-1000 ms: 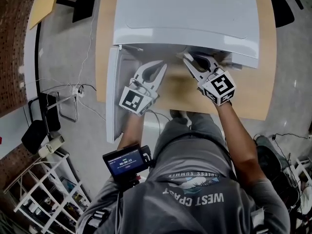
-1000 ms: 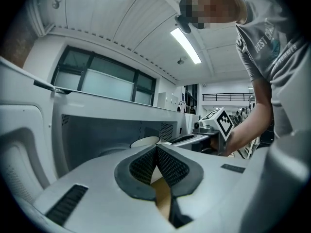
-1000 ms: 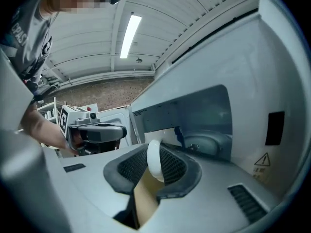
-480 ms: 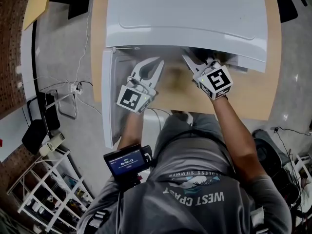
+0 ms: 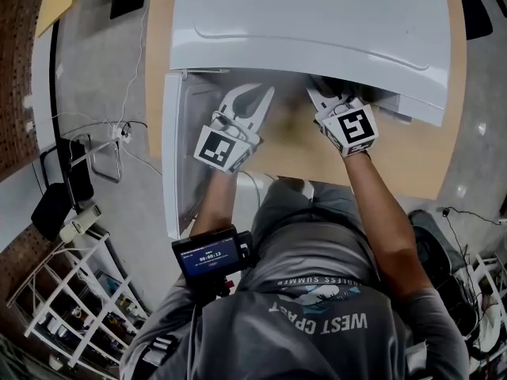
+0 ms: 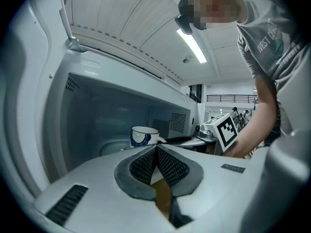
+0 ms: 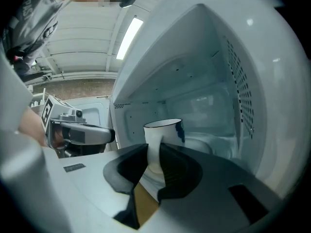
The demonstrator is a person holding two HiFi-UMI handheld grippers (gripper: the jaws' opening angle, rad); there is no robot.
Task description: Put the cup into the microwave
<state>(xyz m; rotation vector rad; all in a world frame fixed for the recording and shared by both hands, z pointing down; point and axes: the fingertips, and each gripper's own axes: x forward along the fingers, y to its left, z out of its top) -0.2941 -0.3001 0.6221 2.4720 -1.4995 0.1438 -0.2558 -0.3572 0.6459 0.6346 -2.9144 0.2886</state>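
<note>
Door: the microwave (image 5: 317, 22) door (image 5: 178, 157) hangs wide open at the left, swung out past the edge of the bench (image 5: 396, 157).
Left gripper: the left gripper (image 6: 156, 148) is held in front of the open cavity, close to the door side. Its jaws are pressed together at the tips with nothing between them. It points in toward the cavity and touches neither the cup nor the oven.
Cavity: white walls with a perforated panel on the right side. A pale round tray lies on the floor of it.
Cup: the cup (image 7: 163, 130) is white with a dark rim and a blue mark on its side. It stands upright inside the cavity, right of the left gripper's line and ahead of the rear wall. From here I cannot tell whether its base is down on the floor of the oven or just above it.
Right gripper: the right gripper (image 7: 154, 147) reaches into the mouth of the oven, its tips out of sight under the top edge in the head view. Its jaws are closed onto the lower body of the cup, one on each side, and the cup's rim stands clear above them.
Marker cube: the right gripper's cube (image 5: 352, 129) sits just outside the cavity, over the bench, with the person's bare forearm running back from it.
Bench: a tan top carrying the microwave, with a bare strip in front of the oven under both grippers.
</note>
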